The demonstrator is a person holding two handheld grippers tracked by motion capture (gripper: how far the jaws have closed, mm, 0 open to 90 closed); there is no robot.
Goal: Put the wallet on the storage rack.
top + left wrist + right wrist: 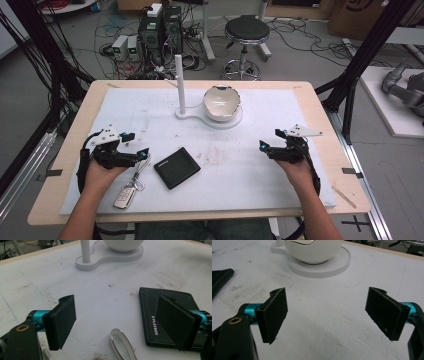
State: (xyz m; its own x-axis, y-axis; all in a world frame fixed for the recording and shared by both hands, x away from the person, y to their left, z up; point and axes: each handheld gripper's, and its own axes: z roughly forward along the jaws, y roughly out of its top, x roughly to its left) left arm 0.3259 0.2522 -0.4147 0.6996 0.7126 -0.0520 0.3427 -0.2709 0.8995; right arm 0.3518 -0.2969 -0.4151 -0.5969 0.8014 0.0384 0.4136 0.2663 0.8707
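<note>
A black wallet (176,167) lies flat in the middle of the white mat, and a car key (125,196) on a metal ring lies to its left, near the front edge. My left gripper (142,154) hovers just left of the wallet, open, with nothing between its jaws. In the left gripper view (120,322) the wallet (150,305) lies behind the right jaw and the key's ring (120,345) sits low between the jaws. My right gripper (263,146) is at the mat's right side, open and empty (329,315), apart from every object.
A white stand (207,119) at the back of the mat carries an upright post (179,82) and a white bowl (222,102) with a wavy rim. The mat (280,190) covers most of a wooden table. A stool and cables are on the floor beyond.
</note>
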